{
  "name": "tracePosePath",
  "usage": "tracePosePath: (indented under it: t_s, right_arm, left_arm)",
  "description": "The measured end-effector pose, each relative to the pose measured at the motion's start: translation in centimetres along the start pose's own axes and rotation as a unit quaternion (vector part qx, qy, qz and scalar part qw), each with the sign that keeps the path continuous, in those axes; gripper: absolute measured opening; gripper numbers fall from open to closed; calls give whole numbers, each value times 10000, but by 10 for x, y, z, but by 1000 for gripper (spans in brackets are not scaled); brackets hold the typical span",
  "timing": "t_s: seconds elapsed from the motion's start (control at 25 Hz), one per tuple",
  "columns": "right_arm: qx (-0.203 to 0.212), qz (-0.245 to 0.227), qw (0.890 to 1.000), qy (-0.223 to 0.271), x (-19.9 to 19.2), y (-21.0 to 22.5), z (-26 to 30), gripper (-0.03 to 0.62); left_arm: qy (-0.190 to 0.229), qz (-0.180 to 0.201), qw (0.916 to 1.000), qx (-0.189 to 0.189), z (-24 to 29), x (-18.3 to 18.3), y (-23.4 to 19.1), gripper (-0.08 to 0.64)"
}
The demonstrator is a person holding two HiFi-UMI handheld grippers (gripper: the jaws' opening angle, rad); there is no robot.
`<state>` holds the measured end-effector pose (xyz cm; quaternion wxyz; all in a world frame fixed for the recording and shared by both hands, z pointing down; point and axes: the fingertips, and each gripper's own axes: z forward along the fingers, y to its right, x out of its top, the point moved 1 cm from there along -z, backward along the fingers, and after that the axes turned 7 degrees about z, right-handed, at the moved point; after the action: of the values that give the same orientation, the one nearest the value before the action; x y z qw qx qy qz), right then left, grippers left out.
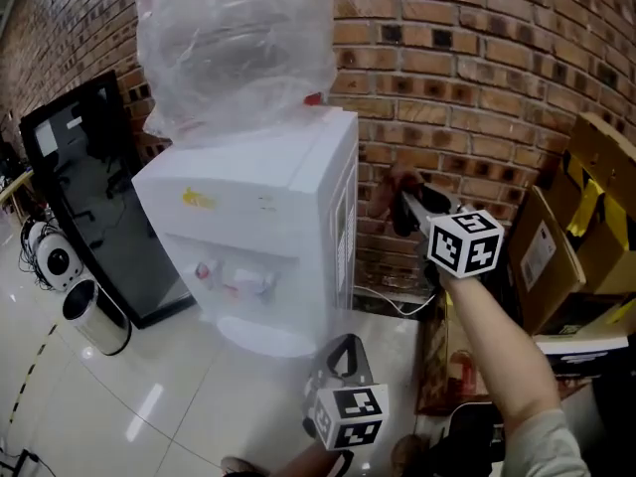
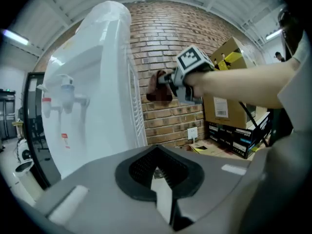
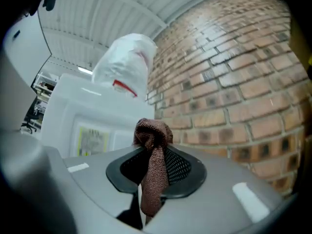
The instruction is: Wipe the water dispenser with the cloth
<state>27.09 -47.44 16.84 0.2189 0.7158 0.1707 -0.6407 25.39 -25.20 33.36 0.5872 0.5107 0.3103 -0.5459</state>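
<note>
We find the water dispenser [image 1: 260, 217] at centre, a bottle [image 1: 234, 48] on it, the brick wall [image 1: 447, 58] behind; cardboard boxes [image 1: 581, 217] at three o'clock, a bin [image 1: 94, 318] on the floor [image 1: 199, 396] at eight o'clock.

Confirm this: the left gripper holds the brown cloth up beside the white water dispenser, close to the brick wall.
Wrong gripper. The right gripper holds the brown cloth up beside the white water dispenser, close to the brick wall. The right gripper view shows the cloth pinched between its jaws; the left gripper carries nothing.
</note>
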Motion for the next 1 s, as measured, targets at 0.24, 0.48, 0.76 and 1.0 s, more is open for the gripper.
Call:
tracePosePath:
  t_s: [0.24,0.48,0.76,1.0]
  right_arm:
    - [12,-412,9981,451,103,-36,46,87]
    - [-210,-669,9968,376,141,-43,85,87]
    - [-258,-733,9970,-35,125,-39,106,86]
    - [-492,-352,9980,-183,95,-21,100,84]
  left_arm:
    - [370,-308,9988,71,-4,23,-13,0]
    - [938,-620,9932,296,-17,59,-39,0]
    - [598,-551,9965,182,-9,38,-34,0]
    - [313,-413,9985,180,-2,18,-26,0]
